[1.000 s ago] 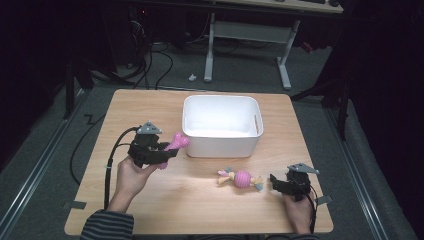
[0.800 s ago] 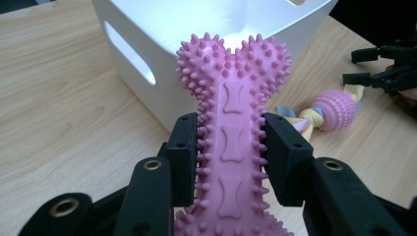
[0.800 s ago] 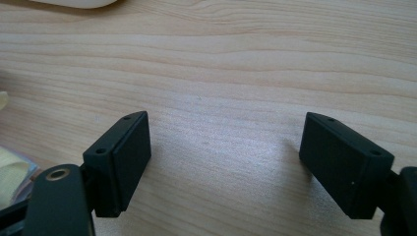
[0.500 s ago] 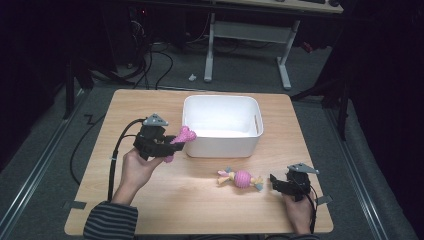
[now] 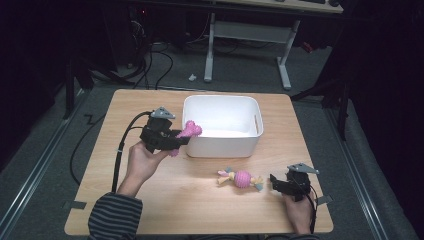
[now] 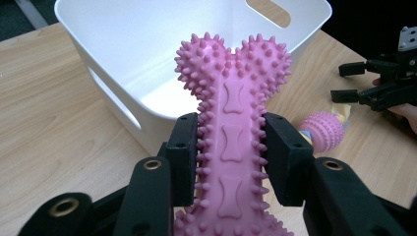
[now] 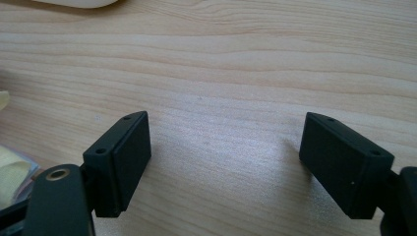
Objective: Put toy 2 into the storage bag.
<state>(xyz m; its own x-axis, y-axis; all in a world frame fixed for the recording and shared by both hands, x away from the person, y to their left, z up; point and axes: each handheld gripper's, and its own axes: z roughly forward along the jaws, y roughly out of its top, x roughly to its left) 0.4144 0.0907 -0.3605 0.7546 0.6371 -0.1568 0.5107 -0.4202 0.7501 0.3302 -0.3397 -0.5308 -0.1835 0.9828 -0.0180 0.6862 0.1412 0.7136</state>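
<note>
The jaws of the left gripper (image 6: 231, 162) are pinched on the shaft of a pink spiked rubber bone (image 6: 231, 128), one pad on either flank, in the left gripper view. The bone's long axis is seen running straight out from the jaws toward 12 o'clock, and its knobbed head is held over the near rim of the white plastic bin (image 6: 123, 73), which lies directly ahead. The coming move is judged to depend on that line: the bone has only to be carried on toward 12 o'clock for it to clear the wall and hang over the bin's floor. The bone's lower end is cut off at the frame's bottom edge.

In the high view, the left gripper (image 5: 167, 137) is seen at the bin's (image 5: 222, 105) 9 o'clock side, the bone (image 5: 187, 131) touching or just over the rim; which one cannot be told. The left hand is far nearer the bin than the right.

The right gripper (image 7: 223, 162) is held with its jaws spread and nothing between them, low over the wooden table (image 7: 246, 59). At its 9 o'clock in the high view, a small pink ball toy with yellow ends (image 5: 241, 178) lies on the table, near the right gripper (image 5: 280, 184) but apart from it. Its details are hard to make out.
</note>
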